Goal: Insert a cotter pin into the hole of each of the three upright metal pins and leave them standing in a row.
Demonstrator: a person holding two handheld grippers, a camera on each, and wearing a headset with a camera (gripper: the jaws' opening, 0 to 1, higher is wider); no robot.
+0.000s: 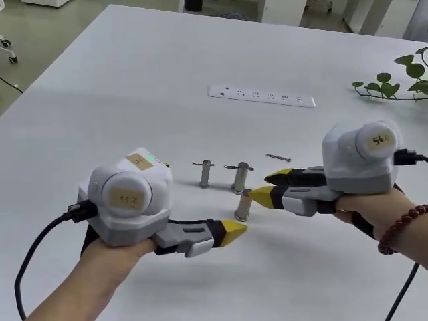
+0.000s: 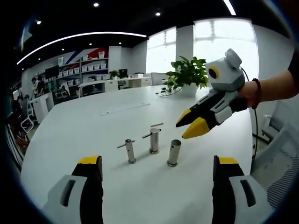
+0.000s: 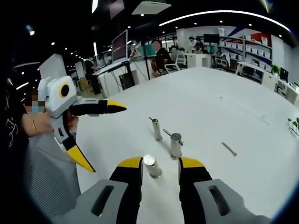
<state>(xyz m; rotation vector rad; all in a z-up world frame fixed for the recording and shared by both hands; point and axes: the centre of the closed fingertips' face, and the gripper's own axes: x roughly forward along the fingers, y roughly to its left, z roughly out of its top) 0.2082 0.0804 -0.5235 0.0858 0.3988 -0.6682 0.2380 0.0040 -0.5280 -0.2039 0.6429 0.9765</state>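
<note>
Closest in, the left gripper [image 2: 157, 163] sits at about 7 o'clock in the head view. Its jaws are spread wide and fully released, and they point toward 3 o'clock across the white table [image 1: 100, 100].

The right gripper [image 1: 269, 186] comes in from 4 o'clock. Its jaws are also unclenched and point toward 9. From its own gripper view the bare pin [image 1: 243, 206] stands upright between the two yellow tips, with a gap still showing on one side, so it isn't pinched.

That bare pin is near the centre of the head view, with its hole unfilled as far as I can see. Just past it toward 12 stands the second pin [image 1: 239, 177] with a cotter pin through its top. The third pin [image 1: 205, 174] is at 9 o'clock of that one and is pinned too.

A loose cotter pin [image 1: 277, 158] lies flat at about 1 o'clock of the group. Further out toward 12 there's a power strip [image 1: 261, 95], and a plant [image 1: 400, 79] way off at 2.
</note>
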